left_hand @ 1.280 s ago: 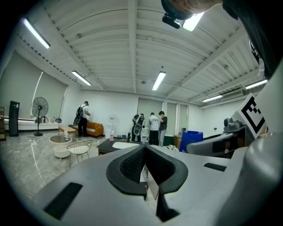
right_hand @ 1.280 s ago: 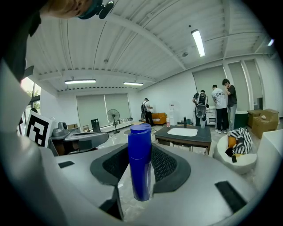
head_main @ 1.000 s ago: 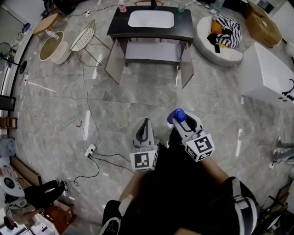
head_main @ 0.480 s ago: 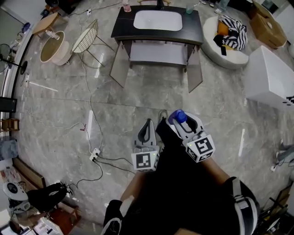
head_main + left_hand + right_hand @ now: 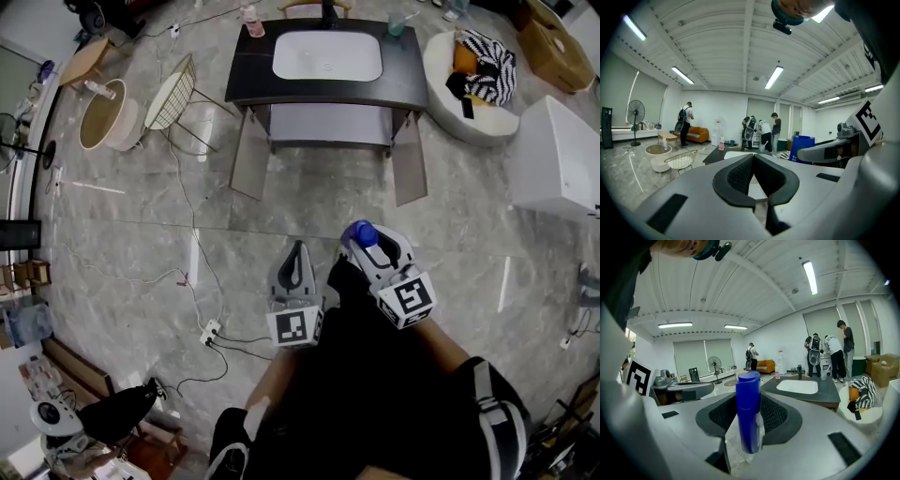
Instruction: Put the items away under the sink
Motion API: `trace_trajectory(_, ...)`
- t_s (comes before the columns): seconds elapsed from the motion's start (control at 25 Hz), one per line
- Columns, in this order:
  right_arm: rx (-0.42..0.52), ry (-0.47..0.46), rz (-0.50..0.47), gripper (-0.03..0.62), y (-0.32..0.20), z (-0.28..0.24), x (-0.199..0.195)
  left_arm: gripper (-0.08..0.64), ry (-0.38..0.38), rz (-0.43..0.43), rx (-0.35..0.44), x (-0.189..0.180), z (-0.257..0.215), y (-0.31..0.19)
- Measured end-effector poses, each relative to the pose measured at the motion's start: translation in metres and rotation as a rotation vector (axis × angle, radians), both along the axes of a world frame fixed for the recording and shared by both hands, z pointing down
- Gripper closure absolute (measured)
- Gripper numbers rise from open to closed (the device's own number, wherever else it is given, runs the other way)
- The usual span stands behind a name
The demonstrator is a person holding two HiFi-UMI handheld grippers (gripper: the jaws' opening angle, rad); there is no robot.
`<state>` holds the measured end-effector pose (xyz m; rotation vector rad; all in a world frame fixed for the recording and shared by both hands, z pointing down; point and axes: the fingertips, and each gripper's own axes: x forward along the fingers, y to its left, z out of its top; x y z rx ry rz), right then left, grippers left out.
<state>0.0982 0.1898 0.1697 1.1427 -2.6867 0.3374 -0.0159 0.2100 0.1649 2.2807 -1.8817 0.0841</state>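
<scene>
My right gripper [image 5: 371,246] is clamped on an upright blue bottle [image 5: 748,404], while my left gripper [image 5: 298,255] has its jaws together with nothing in them. The sink cabinet [image 5: 251,73] stands well ahead of both, its two doors [image 5: 247,155] swung open.

Grey marble floor [image 5: 122,234] spreads around a wire chair [image 5: 173,92], round tub [image 5: 101,114] just left of it, power strip [image 5: 210,331] well below it, strip lights [image 5: 774,77] overhead
</scene>
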Motion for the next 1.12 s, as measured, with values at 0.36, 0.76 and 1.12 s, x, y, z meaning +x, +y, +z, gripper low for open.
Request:
trace_trajectory(0.36, 0.015, -0.004, 0.01, 0.443, -0.091, 0.002, -0.015, 0.545, -0.016, -0.001, 0.002, -0.017, -0.003, -0.089)
trace_trajectory(0.76, 0.032, -0.014, 0.102, 0.443, -0.171, 0.016, -0.045, 0.545, -0.052, 0.081, 0.012, -0.051, 0.013, -0.18)
trace_trajectory(1.12, 0.045, -0.001, 0.17, 0.443, -0.241, 0.056, -0.061, 0.545, -0.036, 0.14, -0.009, -0.069, 0.063, -0.255)
